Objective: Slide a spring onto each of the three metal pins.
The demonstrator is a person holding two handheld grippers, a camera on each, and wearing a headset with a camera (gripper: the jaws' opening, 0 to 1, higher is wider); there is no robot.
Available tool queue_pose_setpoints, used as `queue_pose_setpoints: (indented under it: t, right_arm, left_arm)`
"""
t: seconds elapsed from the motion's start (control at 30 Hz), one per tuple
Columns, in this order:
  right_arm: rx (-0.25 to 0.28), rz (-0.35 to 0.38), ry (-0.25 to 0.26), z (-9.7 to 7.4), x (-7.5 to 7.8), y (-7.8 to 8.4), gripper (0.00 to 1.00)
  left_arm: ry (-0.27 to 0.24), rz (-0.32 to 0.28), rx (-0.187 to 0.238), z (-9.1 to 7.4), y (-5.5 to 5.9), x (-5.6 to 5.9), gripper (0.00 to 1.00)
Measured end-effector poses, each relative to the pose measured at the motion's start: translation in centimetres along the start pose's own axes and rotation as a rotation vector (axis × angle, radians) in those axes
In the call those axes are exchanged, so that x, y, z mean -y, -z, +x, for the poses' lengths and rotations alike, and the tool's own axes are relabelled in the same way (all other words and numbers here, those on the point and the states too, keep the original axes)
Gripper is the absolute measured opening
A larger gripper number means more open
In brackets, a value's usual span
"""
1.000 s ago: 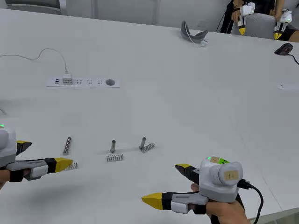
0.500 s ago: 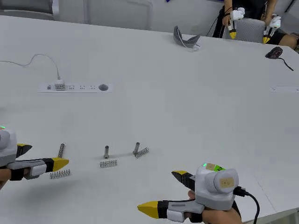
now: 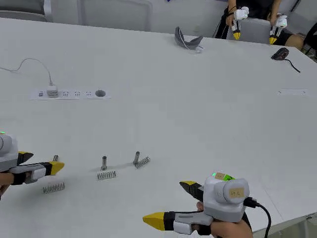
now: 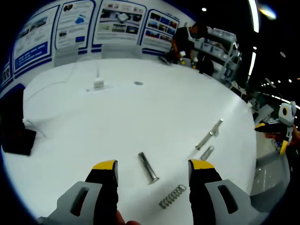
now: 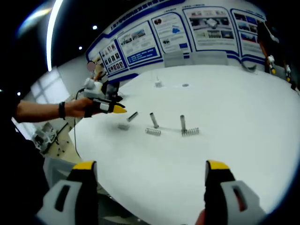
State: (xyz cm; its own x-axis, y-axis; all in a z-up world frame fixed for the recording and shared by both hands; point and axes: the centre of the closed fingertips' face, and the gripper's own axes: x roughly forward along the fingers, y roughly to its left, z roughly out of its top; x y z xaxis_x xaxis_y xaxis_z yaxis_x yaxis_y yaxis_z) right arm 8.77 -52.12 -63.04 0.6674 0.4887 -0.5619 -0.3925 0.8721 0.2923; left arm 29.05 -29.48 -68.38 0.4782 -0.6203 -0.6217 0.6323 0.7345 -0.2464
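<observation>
Three short metal pins lie on the white table (image 3: pixel 198 114): the left pin (image 3: pixel 55 158), the middle pin (image 3: pixel 104 162) and the right pin (image 3: pixel 136 157). A spring lies by each: left spring (image 3: pixel 53 188), middle spring (image 3: pixel 106 175), right spring (image 3: pixel 143 161). My left gripper (image 3: pixel 45 160) is open, one yellow tip just in front of the left pin. In the left gripper view the left pin (image 4: pixel 148 167) lies between the open left gripper (image 4: pixel 153 165) jaws, with the left spring (image 4: pixel 172 196) beside it. My right gripper (image 3: pixel 163 201) hangs open near the front edge, holding nothing.
A white power strip (image 3: pixel 69 93) with a plug (image 3: pixel 51 91) and cable sits at the back left. A grey curved object (image 3: pixel 187 40) and a black device (image 3: pixel 280 53) lie at the far side, where a person (image 3: pixel 237 15) holds grippers.
The head camera has swung, shifting the whole scene left and down. My left gripper's tip has moved off the left spring and up to the left pin. The right gripper has held its place.
</observation>
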Motion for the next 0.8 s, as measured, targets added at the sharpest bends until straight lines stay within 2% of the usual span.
queue_pose_setpoints:
  t: [0.2,0.3,0.37,0.57,0.7,0.8]
  right_arm:
    - [-0.004,-0.002,-0.001,0.1,0.2,-0.2,0.97]
    - [-0.002,0.001,0.0,0.1,0.3,-0.3,0.97]
    - [-0.003,0.002,0.001,0.2,0.3,-0.3,0.97]
    - [-0.008,0.007,0.006,0.1,0.4,0.0,0.97]
    - [-0.013,0.01,0.008,-0.1,0.4,0.2,0.97]
    - [-0.017,0.011,0.009,-0.2,0.5,0.4,0.97]
  left_arm:
    - [-0.01,-0.002,-0.018,1.2,0.2,-0.2,0.54]
    - [-0.032,0.099,-0.063,2.0,0.8,-0.8,0.48]
    - [-0.03,0.1,-0.079,2.5,1.1,-0.7,0.44]
    - [-0.042,0.088,-0.085,3.6,1.2,-1.2,0.34]
    - [-0.051,0.078,-0.095,3.8,1.5,-1.1,0.28]
    - [-0.059,0.061,-0.087,4.2,1.4,-1.2,0.23]
